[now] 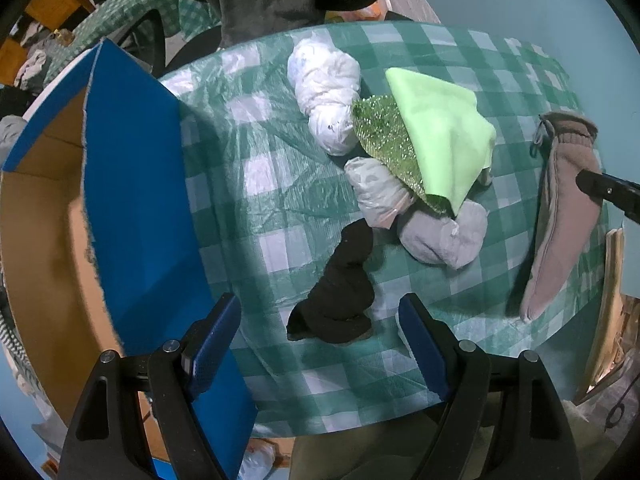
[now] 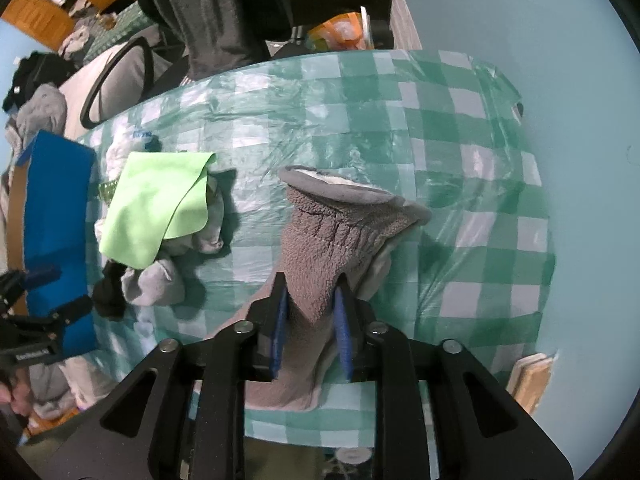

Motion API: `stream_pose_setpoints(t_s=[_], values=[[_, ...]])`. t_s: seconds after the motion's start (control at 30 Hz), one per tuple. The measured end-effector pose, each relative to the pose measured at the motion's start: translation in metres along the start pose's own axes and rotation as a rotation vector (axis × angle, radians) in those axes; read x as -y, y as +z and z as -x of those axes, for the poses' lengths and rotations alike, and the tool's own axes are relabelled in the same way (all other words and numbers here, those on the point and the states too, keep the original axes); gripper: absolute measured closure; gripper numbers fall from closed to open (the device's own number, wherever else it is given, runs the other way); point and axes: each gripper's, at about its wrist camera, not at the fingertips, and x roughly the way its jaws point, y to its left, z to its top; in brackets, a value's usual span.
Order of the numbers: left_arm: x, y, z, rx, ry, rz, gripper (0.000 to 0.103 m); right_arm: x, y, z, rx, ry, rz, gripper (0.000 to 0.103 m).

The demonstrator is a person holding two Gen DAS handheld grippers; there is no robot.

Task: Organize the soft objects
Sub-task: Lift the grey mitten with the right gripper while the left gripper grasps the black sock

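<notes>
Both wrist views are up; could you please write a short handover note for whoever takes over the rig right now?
Right hand-held gripper: shut on the brown fleece mitten, which still touches the table.
Left hand-held gripper: open, holding nothing, just above the black sock.
Pile mid-table: light green cloth over a glittery green cloth, white bundle, grey socks.
Blue-flapped cardboard box stands at left; contents not visible.
Left: mitten and the pile.

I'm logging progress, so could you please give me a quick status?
Right gripper shut on fleece slipper. Left gripper open over black sock. Box left, unobstructed.
</notes>
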Motion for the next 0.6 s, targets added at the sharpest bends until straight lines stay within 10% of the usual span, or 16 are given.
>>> stream_pose_setpoints(t_s=[0.3, 0.6], values=[[-0.011, 0.006, -0.007, -0.030, -0.041, 0.051, 0.021, -0.011, -0.004, -0.004, 0.009, -0.001, -0.059, 0.027], [-0.010, 0.012, -0.025, -0.058, -0.053, 0.072, 0.021, -0.021, -0.010, -0.025, -0.030, -0.030, -0.073, 0.026]])
